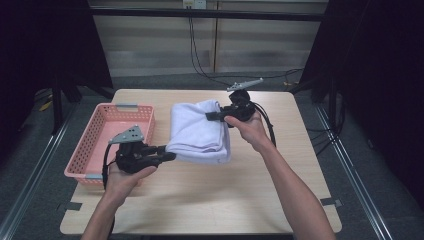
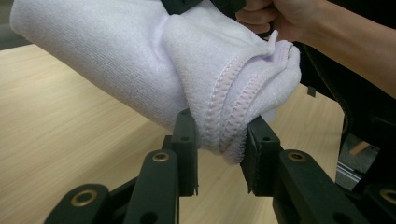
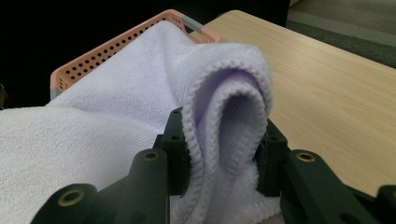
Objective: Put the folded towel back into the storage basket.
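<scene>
Folded towel (image 1: pixel 199 131) slung lengthwise between both clamped grippers, left (image 1: pixel 169 156) at the near end, right (image 1: pixel 214 115) at the far, basket (image 1: pixel 95 145) probably just left.

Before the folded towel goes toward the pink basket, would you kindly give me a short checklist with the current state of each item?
1. Left gripper clamped on the folded white terry towel: ok.
2. Right gripper clamped on the towel's far fold: ok.
3. Towel lifted off the light wooden table: ok at the near end, per the left gripper view; cannot tell elsewhere.
4. Pink perforated plastic basket free inside: ok.
5. Fold holding together: ok.
</scene>
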Available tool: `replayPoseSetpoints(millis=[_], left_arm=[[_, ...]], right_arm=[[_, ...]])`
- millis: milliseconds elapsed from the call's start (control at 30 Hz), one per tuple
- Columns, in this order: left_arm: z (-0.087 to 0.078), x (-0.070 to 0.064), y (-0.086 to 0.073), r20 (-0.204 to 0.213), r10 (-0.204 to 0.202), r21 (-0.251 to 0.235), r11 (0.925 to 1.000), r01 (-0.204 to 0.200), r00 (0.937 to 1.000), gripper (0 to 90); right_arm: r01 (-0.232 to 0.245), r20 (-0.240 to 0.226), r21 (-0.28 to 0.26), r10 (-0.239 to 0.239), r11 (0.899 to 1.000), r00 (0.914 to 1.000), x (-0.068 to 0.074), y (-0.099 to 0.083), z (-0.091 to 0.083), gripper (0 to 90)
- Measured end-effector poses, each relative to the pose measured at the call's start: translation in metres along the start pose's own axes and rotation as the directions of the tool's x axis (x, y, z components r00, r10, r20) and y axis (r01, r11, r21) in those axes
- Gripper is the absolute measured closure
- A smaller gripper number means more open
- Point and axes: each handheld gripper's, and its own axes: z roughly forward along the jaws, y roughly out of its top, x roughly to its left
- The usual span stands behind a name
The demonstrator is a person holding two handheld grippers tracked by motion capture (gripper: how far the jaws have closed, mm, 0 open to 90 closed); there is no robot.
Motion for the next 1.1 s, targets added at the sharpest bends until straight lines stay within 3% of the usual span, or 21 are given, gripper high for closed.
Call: replayPoseSetpoints(millis=[567,800,900,1100], left_arm=[[-0.048,0.03,-0.006,-0.089,-0.054,-0.056,0.9972,0.049,0.9946,69.8],[-0.067,0.044,-0.011,-0.133,-0.085,-0.072,0.9945,0.076,0.9875,69.9],[-0.077,0.049,-0.017,-0.154,-0.112,-0.093,0.9908,0.098,0.9817,69.9],[-0.095,0.058,-0.025,-0.18,-0.144,-0.121,0.9849,0.124,0.973,70.0]], right_arm=[[0.032,-0.056,0.022,-0.031,0.999,0.9979,0.018,0.045,0.056,63.8],[0.023,-0.086,0.033,-0.02,0.999,0.9961,0.023,0.059,0.084,63.9],[0.015,-0.113,0.018,-0.013,1.0,0.9936,0.027,0.064,0.092,63.9],[0.028,-0.129,0.045,-0.022,0.999,0.9914,0.039,0.079,0.114,63.9]])
